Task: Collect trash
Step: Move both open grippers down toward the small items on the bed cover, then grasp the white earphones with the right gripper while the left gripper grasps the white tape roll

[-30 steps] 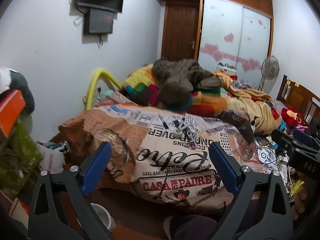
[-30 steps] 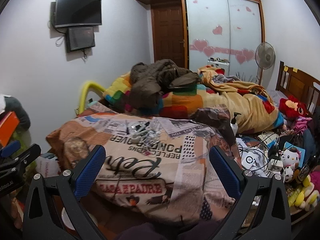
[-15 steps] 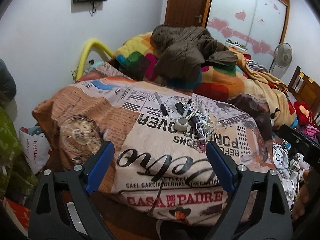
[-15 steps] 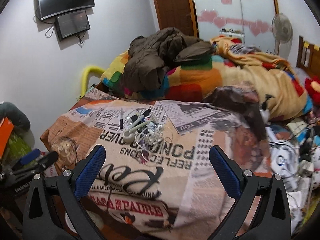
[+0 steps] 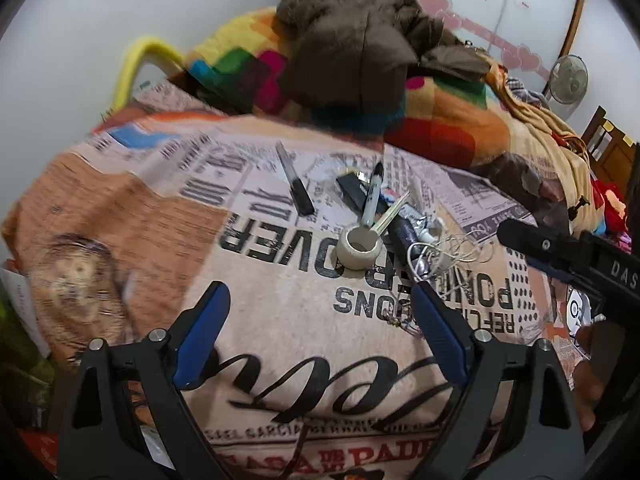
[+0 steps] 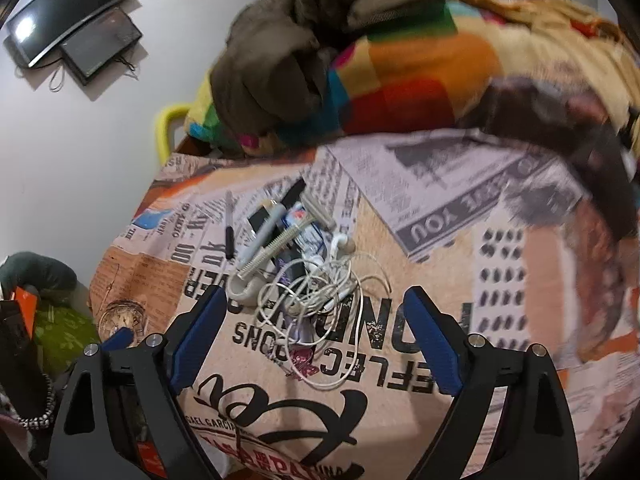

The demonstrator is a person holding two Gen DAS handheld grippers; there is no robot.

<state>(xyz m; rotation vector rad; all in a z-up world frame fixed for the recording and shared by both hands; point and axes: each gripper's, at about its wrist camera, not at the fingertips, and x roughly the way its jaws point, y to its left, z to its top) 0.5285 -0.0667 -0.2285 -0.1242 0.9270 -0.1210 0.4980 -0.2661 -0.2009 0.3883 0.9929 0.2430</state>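
Observation:
A clutter pile lies on the newspaper-print bedspread (image 5: 280, 312): a roll of tape (image 5: 359, 247), a black-capped marker (image 5: 296, 188), a grey pen (image 5: 371, 196), a black box (image 5: 354, 192) and tangled white earphone cables (image 5: 448, 254). The cables also show in the right wrist view (image 6: 320, 288), with the tape (image 6: 246, 290) and marker (image 6: 229, 226). My left gripper (image 5: 320, 320) is open and empty, above the bedspread just short of the pile. My right gripper (image 6: 316, 320) is open and empty, above the cables. The right gripper's body (image 5: 568, 256) shows at right.
A brown jacket (image 5: 360, 40) lies on a colourful blanket (image 5: 440, 116) behind the pile. A yellow bed rail (image 5: 140, 60) stands by the wall. A fan (image 5: 568, 80) and wooden headboard (image 5: 608, 144) stand at far right. A wall screen (image 6: 72, 28) hangs at left.
Both grippers have moved forward and tilted down toward the clutter pile on the bed, which now fills much more of both views. Both stay open.

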